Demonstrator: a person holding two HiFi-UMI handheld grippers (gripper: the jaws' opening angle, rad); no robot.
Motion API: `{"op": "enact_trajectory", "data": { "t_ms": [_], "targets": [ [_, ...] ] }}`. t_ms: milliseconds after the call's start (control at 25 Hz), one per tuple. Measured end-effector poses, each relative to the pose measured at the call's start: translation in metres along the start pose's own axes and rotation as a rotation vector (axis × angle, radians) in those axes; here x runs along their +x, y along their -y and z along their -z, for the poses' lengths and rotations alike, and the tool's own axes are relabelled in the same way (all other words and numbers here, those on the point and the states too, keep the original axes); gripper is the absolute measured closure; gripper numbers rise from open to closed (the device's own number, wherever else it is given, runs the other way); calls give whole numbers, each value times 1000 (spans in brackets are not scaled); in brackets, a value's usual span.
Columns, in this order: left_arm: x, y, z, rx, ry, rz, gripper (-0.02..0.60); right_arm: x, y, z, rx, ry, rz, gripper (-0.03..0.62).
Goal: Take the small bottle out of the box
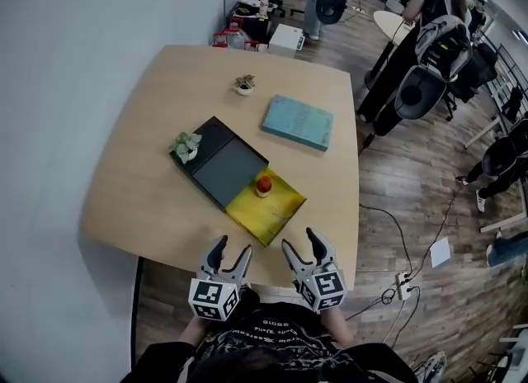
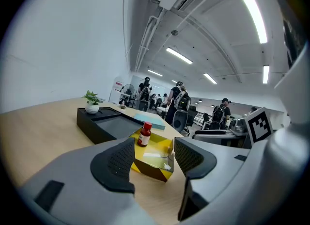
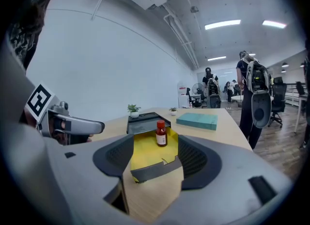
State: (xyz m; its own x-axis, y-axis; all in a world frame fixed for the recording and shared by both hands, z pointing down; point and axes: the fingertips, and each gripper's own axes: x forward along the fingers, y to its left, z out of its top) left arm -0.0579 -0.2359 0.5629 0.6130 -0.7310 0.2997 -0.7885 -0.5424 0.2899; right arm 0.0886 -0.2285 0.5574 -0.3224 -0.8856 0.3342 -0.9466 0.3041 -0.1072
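A small brown bottle [image 1: 263, 185] with a red cap stands upright in the shallow yellow box [image 1: 280, 212], near its far end. The same bottle [image 2: 144, 135] [image 3: 161, 133] shows in both gripper views, with the yellow box [image 2: 157, 163] [image 3: 145, 156] beyond the jaws. My left gripper [image 1: 231, 255] hovers open at the table's near edge, short of the box. Beside it to the right, my right gripper [image 1: 299, 244] is open too, with nothing between its fingers.
A black tray [image 1: 227, 171] adjoins the yellow box, with a small potted plant [image 1: 186, 147] at its left corner. A teal book [image 1: 298, 122] and a second tiny plant [image 1: 244, 84] lie farther back. People and office chairs stand beyond the table [image 1: 157, 183].
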Motion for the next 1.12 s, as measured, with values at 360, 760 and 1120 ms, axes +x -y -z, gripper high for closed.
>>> {"op": "enact_trajectory", "data": {
  "t_ms": [360,760,1120],
  "targets": [
    [23,-39,-15,8,0,29,321,39,4,-12,31,9,54,298],
    [26,-49,-18,-40,18,-11,321,59,1,-23,5,8,12,298],
    [21,-52,-17,-77,22,-75,321,87,-4,-58,-65,36,-81,298]
  ]
}}
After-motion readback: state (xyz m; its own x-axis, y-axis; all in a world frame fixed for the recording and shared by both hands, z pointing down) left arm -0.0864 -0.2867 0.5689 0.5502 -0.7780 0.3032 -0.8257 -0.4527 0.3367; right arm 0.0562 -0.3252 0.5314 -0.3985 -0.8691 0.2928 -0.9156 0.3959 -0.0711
